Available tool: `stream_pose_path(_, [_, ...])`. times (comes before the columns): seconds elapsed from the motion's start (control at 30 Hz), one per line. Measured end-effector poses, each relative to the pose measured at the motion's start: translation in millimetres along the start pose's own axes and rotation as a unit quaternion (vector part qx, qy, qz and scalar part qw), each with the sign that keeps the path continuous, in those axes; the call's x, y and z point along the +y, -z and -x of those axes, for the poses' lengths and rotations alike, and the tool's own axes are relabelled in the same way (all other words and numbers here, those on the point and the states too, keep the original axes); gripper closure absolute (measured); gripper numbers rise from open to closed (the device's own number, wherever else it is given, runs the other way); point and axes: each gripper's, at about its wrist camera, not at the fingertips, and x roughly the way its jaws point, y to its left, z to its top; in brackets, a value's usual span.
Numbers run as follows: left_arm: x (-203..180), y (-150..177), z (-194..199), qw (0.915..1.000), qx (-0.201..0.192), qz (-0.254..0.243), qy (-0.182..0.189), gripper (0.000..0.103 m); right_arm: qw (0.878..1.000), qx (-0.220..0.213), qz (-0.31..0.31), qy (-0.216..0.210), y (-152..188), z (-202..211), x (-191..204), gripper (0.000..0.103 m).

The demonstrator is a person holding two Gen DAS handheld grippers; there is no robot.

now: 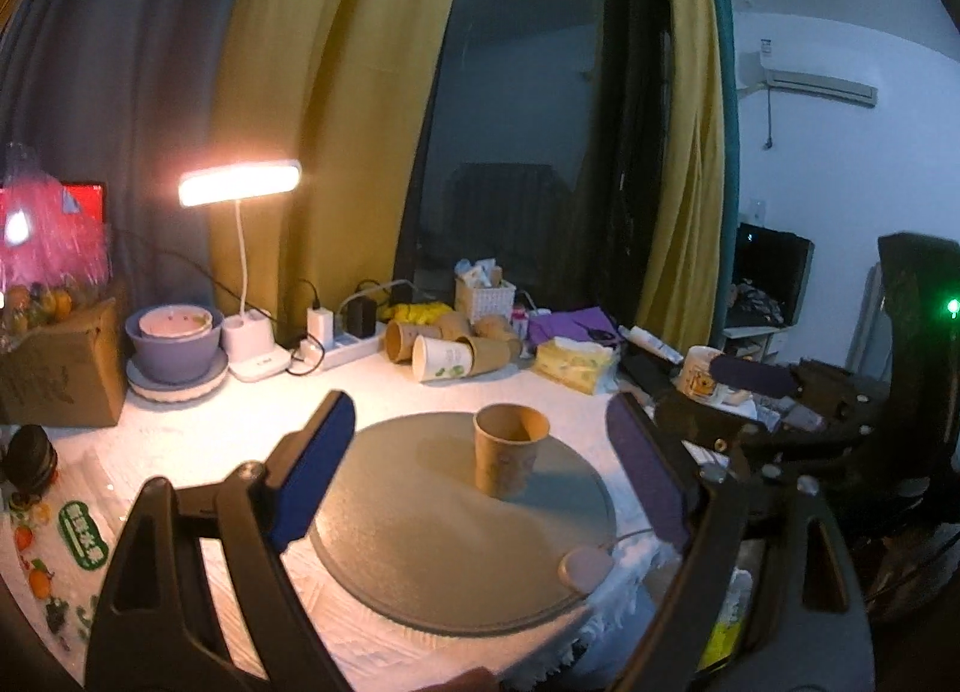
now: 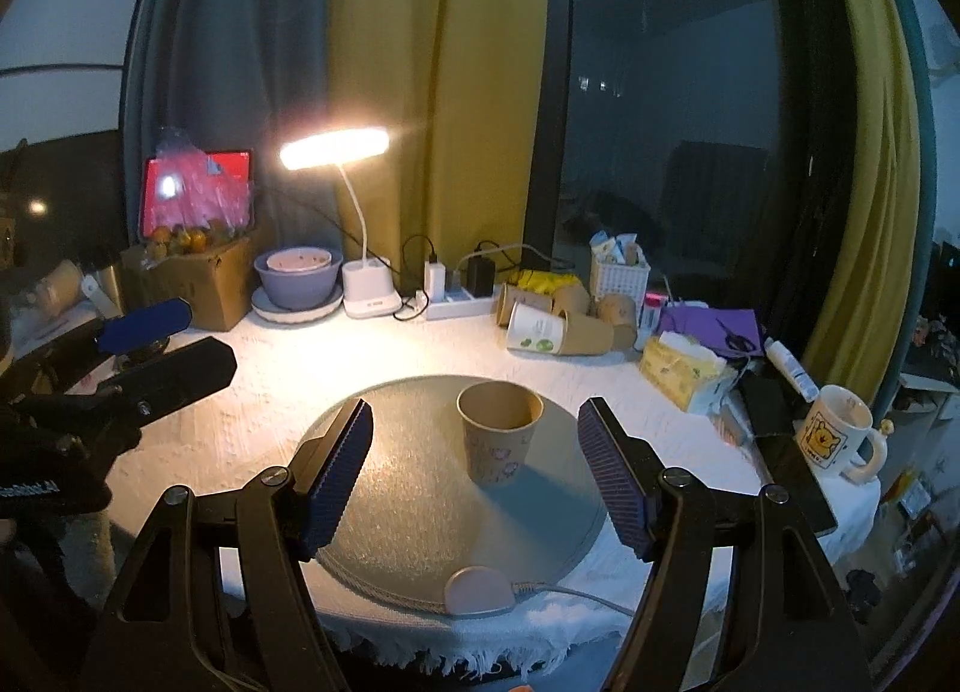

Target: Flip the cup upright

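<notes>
The brown paper cup is seen standing upright, mouth up, on the round grey mat, slightly behind the mat's centre. The flip is judged complete; only withdrawal appears to be left. The right gripper is held before the mat with its fingers spread wide and nothing between them, the cup being well apart from both. The left gripper is likewise released and empty, held at the mat's near edge. A small round puck with a cable lies on the mat's front rim. Behind the mat, toppled paper cups and a lit desk lamp are set on the worktop.
</notes>
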Motion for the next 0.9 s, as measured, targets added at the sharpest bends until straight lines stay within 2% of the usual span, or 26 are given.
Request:
stream_pose_path(0.37, [-11, -4, 11, 0.9994, -0.019, -0.022, -0.020, 0.016, 1.000, -0.023, 0.001, -0.003, -5, 19, -6, 0.029])
stream_pose_path(0.9, [-13, -2, 14, 0.9992, -0.020, -0.024, -0.025, 0.016, 1.000, -0.017, 0.003, -0.009, -4, 16, -7, 0.029])
